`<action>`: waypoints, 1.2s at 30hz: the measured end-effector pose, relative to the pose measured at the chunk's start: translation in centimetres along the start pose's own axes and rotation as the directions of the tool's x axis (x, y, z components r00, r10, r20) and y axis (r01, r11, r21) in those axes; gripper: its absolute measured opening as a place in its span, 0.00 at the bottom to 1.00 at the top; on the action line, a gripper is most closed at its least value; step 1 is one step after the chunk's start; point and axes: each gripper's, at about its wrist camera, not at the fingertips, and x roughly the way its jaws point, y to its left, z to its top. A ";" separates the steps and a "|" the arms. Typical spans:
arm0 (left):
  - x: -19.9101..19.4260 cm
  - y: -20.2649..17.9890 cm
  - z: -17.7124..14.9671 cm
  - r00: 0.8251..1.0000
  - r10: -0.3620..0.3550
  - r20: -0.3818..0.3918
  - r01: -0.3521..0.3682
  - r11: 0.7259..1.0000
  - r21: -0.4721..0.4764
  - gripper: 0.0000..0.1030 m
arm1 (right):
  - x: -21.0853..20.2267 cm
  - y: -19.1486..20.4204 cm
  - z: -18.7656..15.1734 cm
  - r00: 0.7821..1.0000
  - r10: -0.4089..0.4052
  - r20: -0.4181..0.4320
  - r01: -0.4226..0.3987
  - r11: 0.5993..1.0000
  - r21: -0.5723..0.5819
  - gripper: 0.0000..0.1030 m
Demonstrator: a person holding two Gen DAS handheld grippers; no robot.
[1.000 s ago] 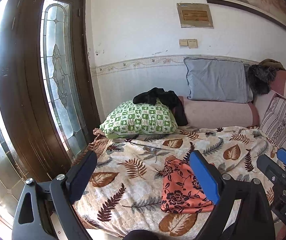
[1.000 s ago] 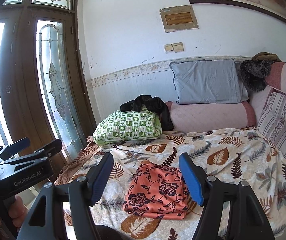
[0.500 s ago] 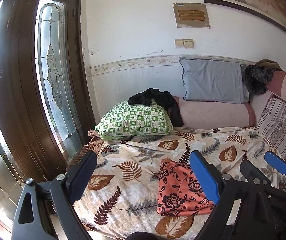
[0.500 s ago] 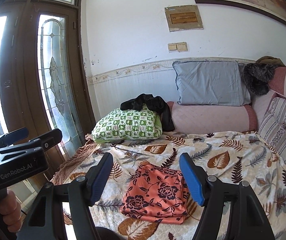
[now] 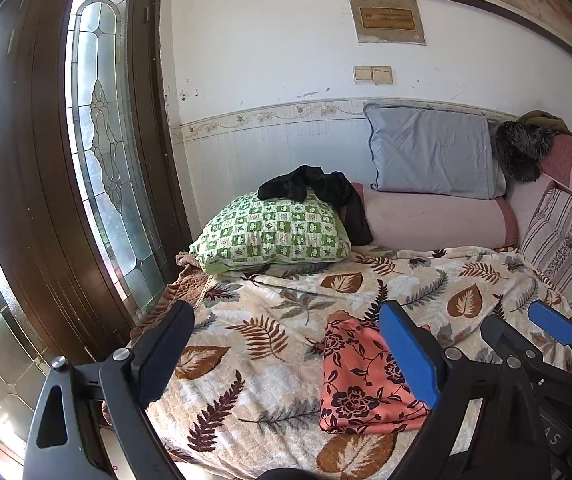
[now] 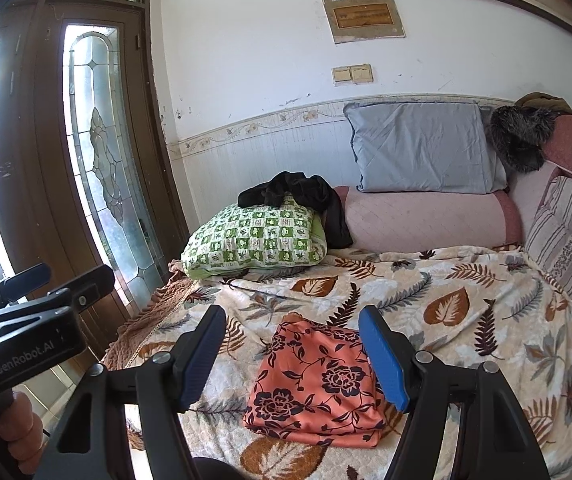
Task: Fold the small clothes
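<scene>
A folded orange cloth with a dark flower print (image 5: 360,380) (image 6: 316,384) lies flat on the leaf-patterned blanket (image 5: 269,332) (image 6: 466,312) near the bed's front edge. My left gripper (image 5: 286,354) is open and empty, held above and in front of the bed, left of the cloth. My right gripper (image 6: 294,356) is open and empty, held above the cloth and short of it. The right gripper shows in the left wrist view (image 5: 526,332), and the left gripper shows at the left of the right wrist view (image 6: 45,284).
A green checked pillow (image 5: 273,236) (image 6: 253,240) with a black garment (image 5: 318,192) (image 6: 298,196) on it sits at the back left. A grey pillow (image 5: 430,152) and a pink bolster (image 5: 434,220) line the wall. A glass-panelled wooden door (image 5: 97,152) stands left.
Both grippers have drawn back and up a little from the bed. The folded cloth has not moved. Both grippers stay open.
</scene>
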 end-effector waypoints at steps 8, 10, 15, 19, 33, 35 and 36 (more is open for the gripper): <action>1.6 0.4 -0.1 1.000 -0.001 -0.008 0.001 1.000 -0.007 0.91 | 2.0 -0.2 0.1 1.000 -0.009 -0.027 0.009 1.000 0.011 0.70; 1.9 0.5 -0.2 1.000 0.001 -0.012 -0.001 1.000 -0.011 0.91 | 2.4 -0.1 0.0 0.999 -0.010 -0.033 0.010 1.000 0.012 0.70; 2.4 0.8 -0.4 1.000 -0.009 -0.016 0.009 1.000 -0.017 0.91 | 3.1 -0.1 -0.1 0.999 -0.014 -0.043 0.015 1.000 0.012 0.70; 3.0 0.9 -0.5 0.999 -0.025 -0.021 0.024 0.999 -0.028 0.91 | 3.3 0.0 -0.1 0.998 -0.029 -0.049 0.029 1.000 0.005 0.70; 5.6 0.8 -0.6 0.997 -0.049 -0.061 0.048 0.999 -0.018 0.91 | 5.1 -0.7 -0.1 0.994 -0.078 -0.081 0.080 0.997 0.016 0.70; 5.7 0.9 -0.5 0.997 -0.038 -0.061 0.037 0.999 -0.014 0.91 | 5.5 -0.7 0.1 0.994 -0.075 -0.075 0.077 0.997 0.021 0.70; 5.7 0.9 -0.4 0.998 -0.032 -0.061 0.032 0.999 -0.011 0.91 | 5.7 -0.8 0.3 0.995 -0.070 -0.072 0.072 0.997 0.025 0.70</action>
